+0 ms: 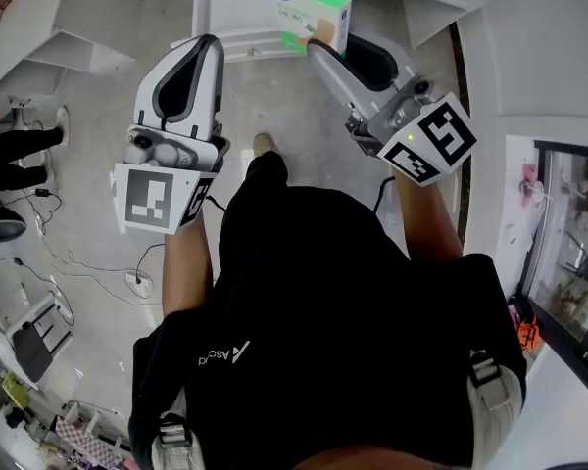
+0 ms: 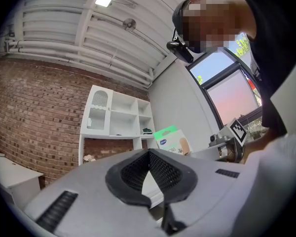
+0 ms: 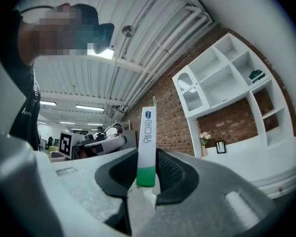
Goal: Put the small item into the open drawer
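**Right gripper (image 3: 147,157) clamped on the one box; left gripper closed and empty**

There are two grippers, each with one marker cube, and one small item: a flat white box (image 3: 148,142) with a green end. The right gripper's pads press on the box's two broad faces. In the right gripper view the box shows edge-on as a narrow strip. Its long axis runs out along the jaws, and the green end sits down between the pads.

In the head view the box hangs over the front of the one white drawer (image 1: 237,27). The left gripper (image 1: 208,47) hovers just beside the drawer, its pads meeting at the tips with nothing between them.

The drawer is cut off by the picture's top edge. The right gripper hides the box's lower corner, so contact with the drawer cannot be told. The box's print is too small to read.
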